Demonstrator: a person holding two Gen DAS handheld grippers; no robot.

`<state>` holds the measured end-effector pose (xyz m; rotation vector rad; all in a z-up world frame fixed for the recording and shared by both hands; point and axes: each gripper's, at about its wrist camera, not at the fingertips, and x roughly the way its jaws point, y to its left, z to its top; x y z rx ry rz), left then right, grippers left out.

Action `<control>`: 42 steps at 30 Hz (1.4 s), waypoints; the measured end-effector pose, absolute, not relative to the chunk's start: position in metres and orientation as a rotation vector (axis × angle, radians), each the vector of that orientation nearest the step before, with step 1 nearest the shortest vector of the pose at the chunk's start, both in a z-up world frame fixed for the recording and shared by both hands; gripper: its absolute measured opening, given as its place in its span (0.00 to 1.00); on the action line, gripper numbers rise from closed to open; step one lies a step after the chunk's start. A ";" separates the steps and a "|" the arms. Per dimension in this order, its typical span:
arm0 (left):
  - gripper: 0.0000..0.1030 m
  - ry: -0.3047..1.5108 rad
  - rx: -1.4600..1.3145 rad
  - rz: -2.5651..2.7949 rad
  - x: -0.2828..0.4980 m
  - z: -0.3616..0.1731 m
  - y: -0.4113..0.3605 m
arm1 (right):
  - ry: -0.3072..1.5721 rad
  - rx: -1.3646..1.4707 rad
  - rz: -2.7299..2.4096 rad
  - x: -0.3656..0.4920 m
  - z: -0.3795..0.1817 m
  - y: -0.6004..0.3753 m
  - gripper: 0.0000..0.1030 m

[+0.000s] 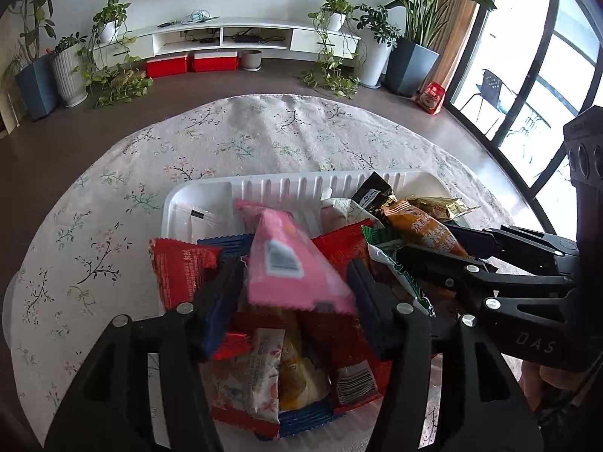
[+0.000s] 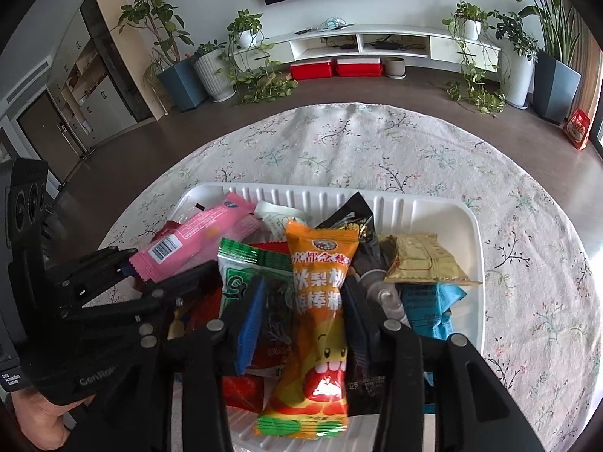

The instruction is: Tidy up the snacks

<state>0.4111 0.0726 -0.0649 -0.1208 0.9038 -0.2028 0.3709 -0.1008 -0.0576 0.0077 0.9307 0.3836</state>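
Observation:
A white ribbed tray on a floral cloth holds a pile of snack packets. My left gripper is shut on a pink packet, held above the pile; the packet also shows in the right wrist view. My right gripper is shut on an orange packet, held over the tray; that packet shows in the left wrist view. Red, green, gold, blue and black packets lie in the tray.
The round table's floral cloth surrounds the tray. Beyond the table edge are a white TV bench, two red boxes, potted plants and a glass door on the right.

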 end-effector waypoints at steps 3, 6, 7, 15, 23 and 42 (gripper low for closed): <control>0.59 0.895 -0.129 -0.195 0.404 -0.062 0.075 | 0.912 -0.004 0.376 0.367 -0.052 -0.102 0.51; 0.60 0.884 -0.129 -0.194 0.397 -0.057 0.075 | 0.888 -0.001 0.360 0.364 -0.045 -0.105 0.57; 0.62 0.878 -0.128 -0.193 0.394 -0.054 0.075 | 0.884 0.002 0.359 0.363 -0.043 -0.106 0.57; 0.88 0.785 -0.108 -0.161 0.363 -0.020 0.071 | 0.802 0.035 0.337 0.345 -0.016 -0.121 0.70; 1.00 0.529 -0.019 -0.065 0.282 0.043 0.057 | 0.487 0.122 0.242 0.277 0.040 -0.160 1.00; 1.00 0.450 -0.055 0.183 0.097 0.088 0.013 | 0.201 0.115 0.125 0.114 0.103 -0.192 1.00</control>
